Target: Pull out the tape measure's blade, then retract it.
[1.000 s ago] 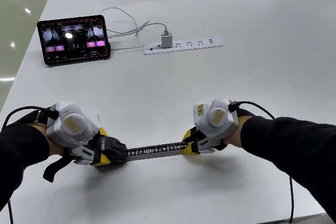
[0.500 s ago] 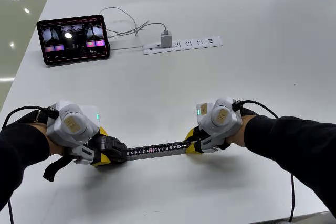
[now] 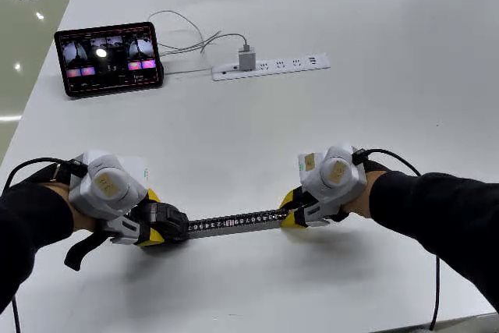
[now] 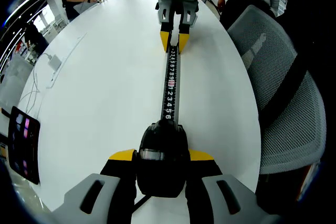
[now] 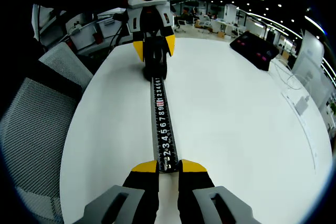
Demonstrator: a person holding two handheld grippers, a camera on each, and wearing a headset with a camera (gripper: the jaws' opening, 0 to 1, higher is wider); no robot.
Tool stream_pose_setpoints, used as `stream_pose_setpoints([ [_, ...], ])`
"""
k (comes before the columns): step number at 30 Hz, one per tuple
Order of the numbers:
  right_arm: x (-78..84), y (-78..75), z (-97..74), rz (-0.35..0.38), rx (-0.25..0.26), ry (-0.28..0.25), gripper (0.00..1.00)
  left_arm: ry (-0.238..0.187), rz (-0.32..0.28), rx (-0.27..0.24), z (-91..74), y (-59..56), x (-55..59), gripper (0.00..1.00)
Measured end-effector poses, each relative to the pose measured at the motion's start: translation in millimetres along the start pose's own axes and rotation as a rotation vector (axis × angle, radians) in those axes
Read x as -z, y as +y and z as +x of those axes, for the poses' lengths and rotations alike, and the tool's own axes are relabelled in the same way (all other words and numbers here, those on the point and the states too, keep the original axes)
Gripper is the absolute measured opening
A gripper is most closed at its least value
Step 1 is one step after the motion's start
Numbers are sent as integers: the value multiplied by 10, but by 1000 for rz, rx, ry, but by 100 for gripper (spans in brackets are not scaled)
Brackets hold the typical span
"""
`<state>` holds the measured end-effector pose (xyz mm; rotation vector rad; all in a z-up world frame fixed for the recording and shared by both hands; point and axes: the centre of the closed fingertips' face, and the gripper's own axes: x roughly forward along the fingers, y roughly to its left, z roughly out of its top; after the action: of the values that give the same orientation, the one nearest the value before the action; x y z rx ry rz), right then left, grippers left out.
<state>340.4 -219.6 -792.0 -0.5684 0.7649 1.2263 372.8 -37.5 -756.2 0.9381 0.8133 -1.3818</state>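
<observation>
A black tape measure case [image 3: 166, 222] [image 4: 163, 158] sits low over the table near its front edge, with my left gripper [image 3: 153, 225] [image 4: 161, 157] shut on it. Its dark blade [image 3: 232, 223] [image 4: 170, 83] [image 5: 162, 129] with white numbers runs out straight to the right, just above the white table [image 3: 312, 115]. My right gripper [image 3: 290, 215] [image 5: 168, 167] is shut on the blade's end hook. In the left gripper view the right gripper [image 4: 175, 40] faces me at the blade's far end. In the right gripper view the left gripper [image 5: 153, 45] holds the case [image 5: 155, 59] at the far end.
A tablet [image 3: 109, 58] with a lit screen lies at the back left. A white power strip [image 3: 271, 66] with a plugged charger and cables lies behind the middle. A mesh office chair [image 4: 278, 114] stands beside the table's front edge.
My right gripper has moved to the right with the blade's end, and more of the blade now shows between the grippers. The left gripper and the case have stayed put.
</observation>
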Motion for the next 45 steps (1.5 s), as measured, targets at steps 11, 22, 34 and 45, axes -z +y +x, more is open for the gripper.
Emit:
stream_pose_setpoints([
  [11,42,-4,-41,8,1,0,9,1,-2,-1,9,9,14,30],
  [22,107,-23,-92,15,1,4,9,2,-1,0,21,18,26,30],
  [34,180,-45,-163,31,7,8,9,4,-1,-1,23,14,17,30],
  [45,241,-67,-203,39,11,11,9,5,-1,-1,22,18,18,30],
])
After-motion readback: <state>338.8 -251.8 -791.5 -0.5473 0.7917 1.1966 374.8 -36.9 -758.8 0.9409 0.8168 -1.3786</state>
